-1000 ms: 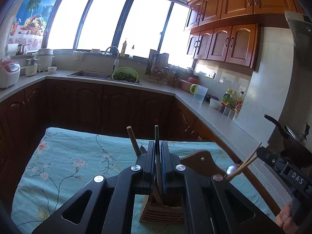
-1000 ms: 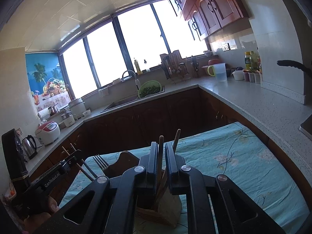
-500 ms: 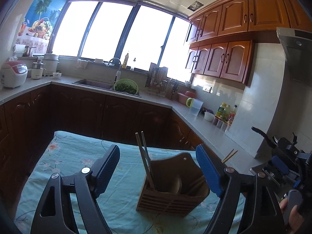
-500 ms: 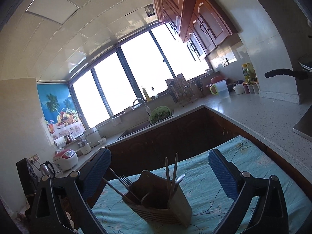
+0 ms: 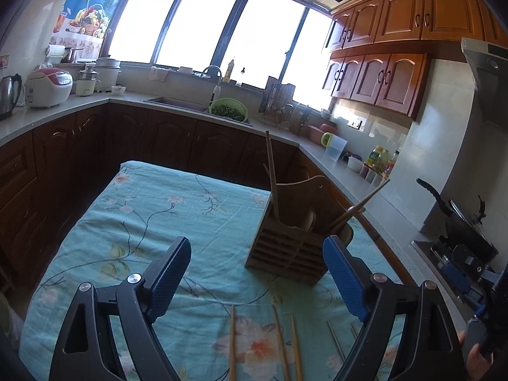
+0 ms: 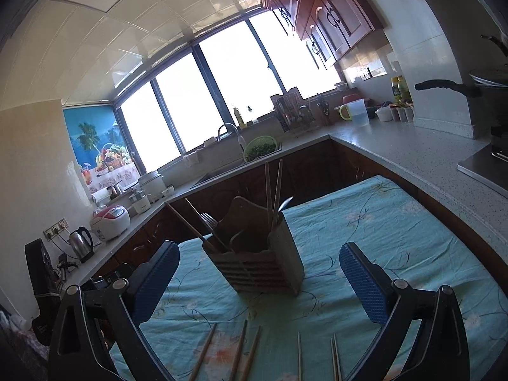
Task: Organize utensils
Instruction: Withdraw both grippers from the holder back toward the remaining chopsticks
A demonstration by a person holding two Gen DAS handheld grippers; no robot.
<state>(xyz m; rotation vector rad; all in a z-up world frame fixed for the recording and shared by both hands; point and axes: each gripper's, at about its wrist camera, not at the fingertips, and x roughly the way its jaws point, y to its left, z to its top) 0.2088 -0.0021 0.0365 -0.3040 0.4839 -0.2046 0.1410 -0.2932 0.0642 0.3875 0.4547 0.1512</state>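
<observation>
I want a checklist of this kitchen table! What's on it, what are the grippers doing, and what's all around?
Surface: table under a turquoise flowered cloth, wrinkled.
Job's things: wooden utensil holder upright on the cloth, with chopsticks and a fork sticking out; loose chopsticks lying flat nearer the cameras.
Clutter: nothing seen on the cloth.
Grippers: left gripper open and empty; right gripper open and empty; both have just been opening.
Cables: cords by the kettle.
Surroundings: rice cooker, green colander at the sink, wooden cabinets.

The left gripper and right gripper both point slightly downward, jaws spread wide after just opening, nothing between the pads.
</observation>
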